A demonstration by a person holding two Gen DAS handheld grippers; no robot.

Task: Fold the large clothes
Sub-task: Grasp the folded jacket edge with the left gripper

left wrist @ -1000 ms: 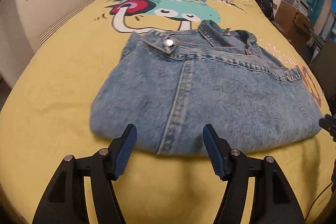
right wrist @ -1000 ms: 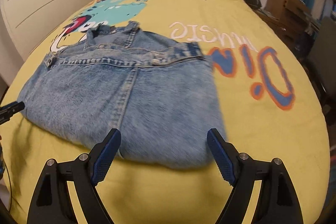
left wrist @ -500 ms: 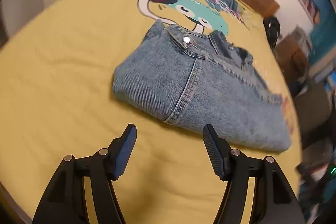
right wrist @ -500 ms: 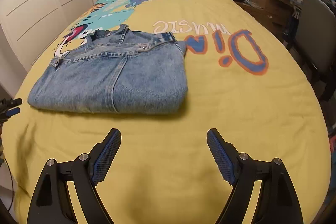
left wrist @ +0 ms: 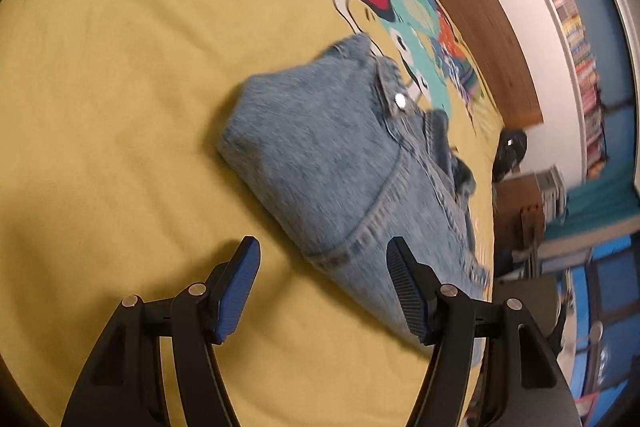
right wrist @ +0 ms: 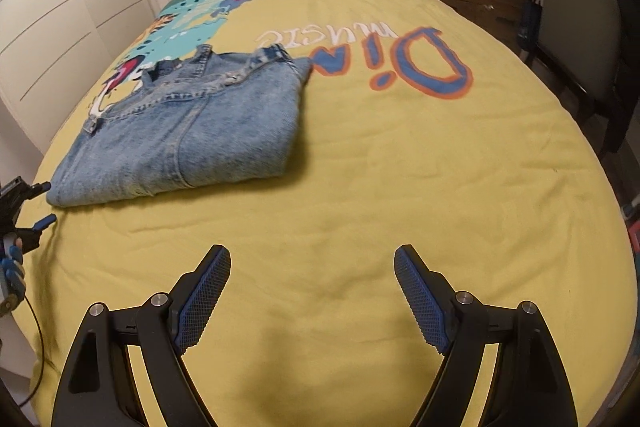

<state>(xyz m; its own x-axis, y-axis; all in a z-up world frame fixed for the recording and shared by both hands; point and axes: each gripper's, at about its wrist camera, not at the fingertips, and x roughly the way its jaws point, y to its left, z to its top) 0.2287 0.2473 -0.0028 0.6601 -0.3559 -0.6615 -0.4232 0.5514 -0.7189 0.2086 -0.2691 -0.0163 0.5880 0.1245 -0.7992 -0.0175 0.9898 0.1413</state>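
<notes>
We see the yellow bed (right wrist: 360, 187) carrying the folded denim jacket (right wrist: 192, 135), long axis crosswise; it lies nearer our left hand-held gripper (left wrist: 320, 287), just ahead, than our right hand-held gripper (right wrist: 312, 295). Both gape wide, holding nothing.

Black tongs (right wrist: 312, 291) — blue ribbed pads (right wrist: 204, 295)

Yellow bedspread (right wrist: 360, 187): large printed lettering "Din" (right wrist: 416, 65) in blue with orange outline, and smaller white "music" (right wrist: 324, 34) beside it, both upside down, just right of the folded denim jacket (right wrist: 192, 131).
</notes>
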